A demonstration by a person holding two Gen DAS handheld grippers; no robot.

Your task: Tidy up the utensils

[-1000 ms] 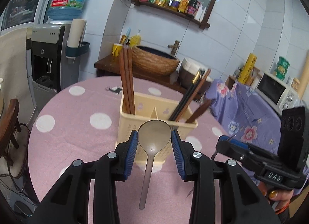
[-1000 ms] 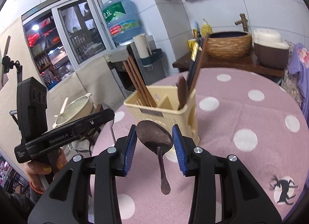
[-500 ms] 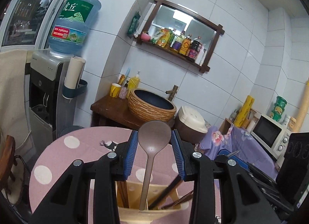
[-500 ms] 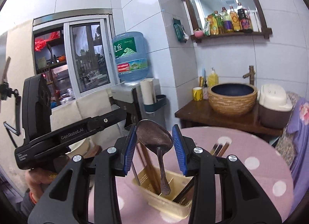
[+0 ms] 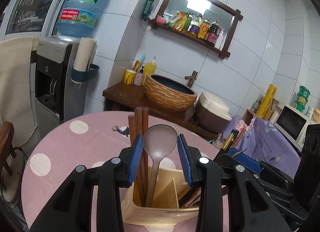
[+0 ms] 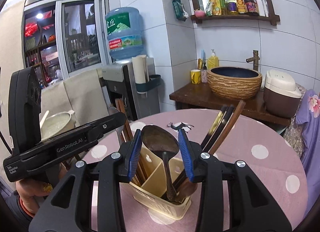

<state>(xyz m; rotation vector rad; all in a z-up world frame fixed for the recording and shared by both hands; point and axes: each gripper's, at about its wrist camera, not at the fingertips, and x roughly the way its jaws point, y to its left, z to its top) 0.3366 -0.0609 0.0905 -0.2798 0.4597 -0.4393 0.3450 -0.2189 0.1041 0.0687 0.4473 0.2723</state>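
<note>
1. Cream plastic utensil holder (image 5: 160, 210) standing on the pink dotted tablecloth (image 5: 66, 148), divided into compartments and already carrying brown chopsticks (image 5: 140, 130) on one side and dark chopsticks (image 6: 222, 130) on the other.
2. Judging progress: chopsticks sorted, two spoons not yet released, so seemingly nearing the end.
3. Left gripper (image 5: 160, 158) partly closed, blue pads (image 5: 136, 158) pinching the bowl of a pale grey spoon (image 5: 160, 142); handle hanging down into the compartment beside the brown chopsticks.
4. Right gripper (image 6: 160, 152) likewise partly closed, pads (image 6: 185, 154) clamping the bowl of a dark metal spoon (image 6: 160, 140); handle dipping into the compartment with the dark chopsticks and another brown utensil (image 6: 186, 188).
5. Remaining, by this reading: lowering both spoons until resting inside, then letting go.
6. Watching for: spoon tips catching the divider (image 6: 154, 176), or the light holder tipping under a sideways push.
7. Other gripper partly showing at the edge of each view, with a hand (image 6: 34, 188) under the left one.
</note>
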